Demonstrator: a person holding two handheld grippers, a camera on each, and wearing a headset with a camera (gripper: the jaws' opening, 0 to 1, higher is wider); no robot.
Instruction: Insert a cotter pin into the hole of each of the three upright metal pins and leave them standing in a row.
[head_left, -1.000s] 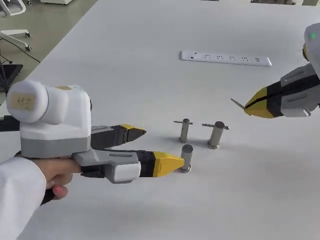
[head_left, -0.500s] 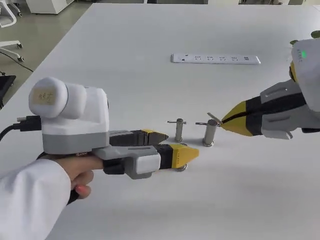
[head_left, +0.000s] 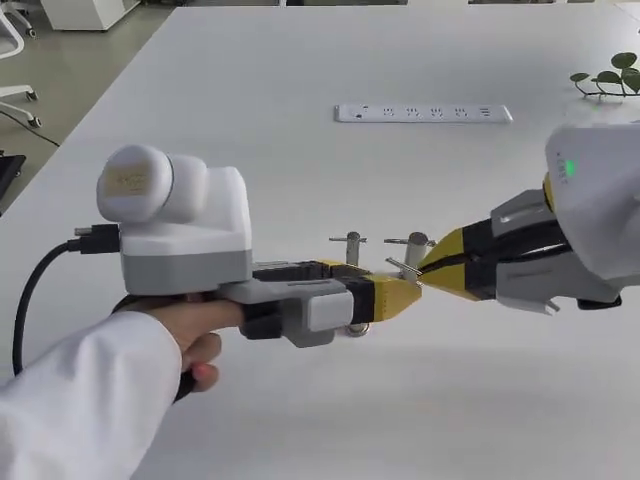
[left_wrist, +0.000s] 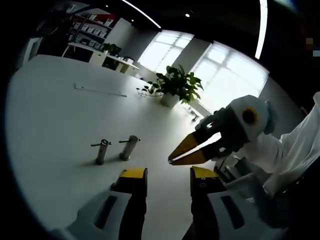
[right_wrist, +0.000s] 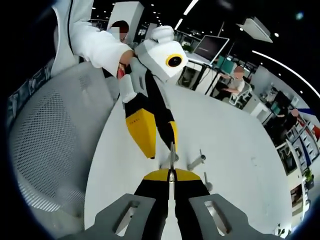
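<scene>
Cotter pin (right_wrist: 171, 152): thin, silver. One end is pinched in the closed jaws of my right gripper (right_wrist: 171, 176), and the free end points forward. In the head view it is low over the table, just beside the yellow tip of my left gripper (left_wrist: 167, 176).

First metal pin (head_left: 352, 250) and second metal pin (head_left: 418, 247): upright, side by side, just behind the two gripper tips. Each has a seated cotter pin (head_left: 337, 240) crosswise through its top.

Third metal pin (head_left: 357, 328): mostly hidden behind my left gripper, with only its foot showing. I cannot tell if its hole is filled.

Left gripper: jaws apart with nothing between them, tips near the right gripper's.

White table (head_left: 250, 120): carries all three pins.

Power strip (head_left: 423, 113): lies flat, well behind the pins.

Leafy plant (head_left: 605, 78): at the far right edge.
</scene>
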